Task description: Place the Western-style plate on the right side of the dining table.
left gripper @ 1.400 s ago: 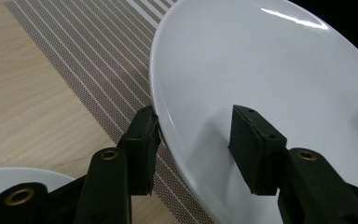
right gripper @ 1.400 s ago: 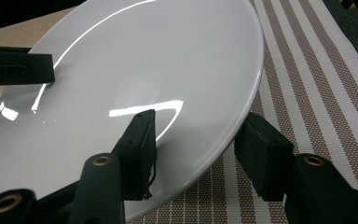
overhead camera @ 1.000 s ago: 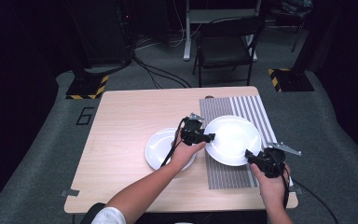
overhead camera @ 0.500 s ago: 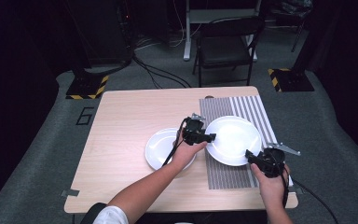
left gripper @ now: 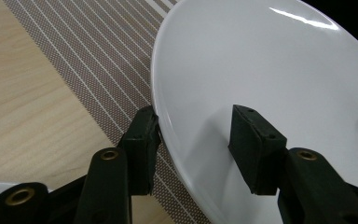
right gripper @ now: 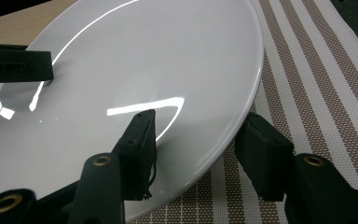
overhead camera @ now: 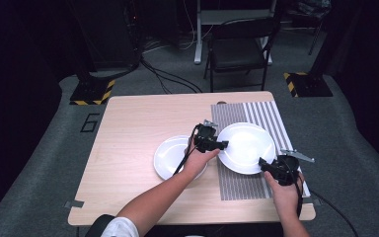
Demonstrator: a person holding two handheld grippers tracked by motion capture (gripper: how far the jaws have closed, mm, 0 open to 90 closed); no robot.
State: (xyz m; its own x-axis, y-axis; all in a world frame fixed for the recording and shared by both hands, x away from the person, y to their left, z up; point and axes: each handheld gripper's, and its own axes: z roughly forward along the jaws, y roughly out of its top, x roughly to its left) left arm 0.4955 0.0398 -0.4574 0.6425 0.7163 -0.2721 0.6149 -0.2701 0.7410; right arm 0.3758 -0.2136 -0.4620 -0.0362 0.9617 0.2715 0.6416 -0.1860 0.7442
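**Both grippers clamped on one white plate over the striped mat**

Nearest, at the table's front edge: two forearms coming in from below. At the mat's front right, right gripper (overhead camera: pixel 265 164) closed on the near rim of the big plate (overhead camera: pixel 246 147), one jaw above the rim, one beneath. Seen along that gripper's own jaws (right gripper: pixel 193 144): plate (right gripper: pixel 135 79) tilted, its rim lifted off the mat (right gripper: pixel 317 79), the other gripper's jaw on the far rim. At the mat's left edge, left gripper (overhead camera: pixel 220 145) shut on the plate's left rim. Along its jaws (left gripper: pixel 193 140): one jaw under the rim against the mat (left gripper: pixel 98 56), one on the plate's (left gripper: pixel 270 65) top face. Just left of the mat (overhead camera: pixel 264 116), on bare table (overhead camera: pixel 133 123): small plate (overhead camera: pixel 170 155), partly under the left hand. Beyond the table: a black folding chair (overhead camera: pixel 239 52) on grey floor.
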